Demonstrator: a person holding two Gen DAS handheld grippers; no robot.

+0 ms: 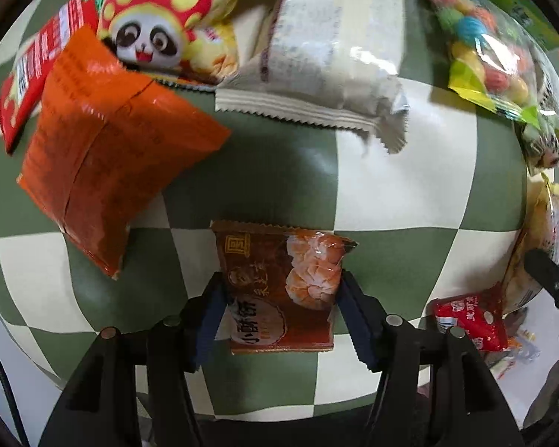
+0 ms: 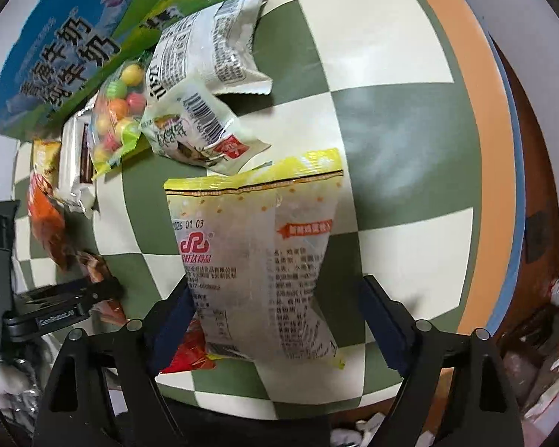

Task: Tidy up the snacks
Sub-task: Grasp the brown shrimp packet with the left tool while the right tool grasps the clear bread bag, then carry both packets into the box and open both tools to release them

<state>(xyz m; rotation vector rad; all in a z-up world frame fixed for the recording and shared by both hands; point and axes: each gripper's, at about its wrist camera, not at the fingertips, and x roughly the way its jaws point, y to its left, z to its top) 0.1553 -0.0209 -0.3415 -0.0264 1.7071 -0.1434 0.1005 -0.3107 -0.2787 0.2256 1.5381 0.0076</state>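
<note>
Snacks: a brown pastry packet (image 1: 279,290) sits between the left gripper (image 1: 281,311) jaws, which press both its side edges.
Right gripper (image 2: 275,320): jaws wide; the yellow-topped egg-roll bag (image 2: 257,260) lies between them, touching the left pad, clear of the right.
Ahead of left jaws: orange packet (image 1: 108,171), white wafer pack (image 1: 328,56), candy bag (image 1: 484,56) on the checkered cloth (image 1: 391,193).
Risk: the thin edge grip probably lets the pastry packet buckle or slip; closing on the egg-roll bag could crush its contents.

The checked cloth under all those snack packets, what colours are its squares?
Checked cloth: green and cream squares, clearest in the left wrist view.
</note>
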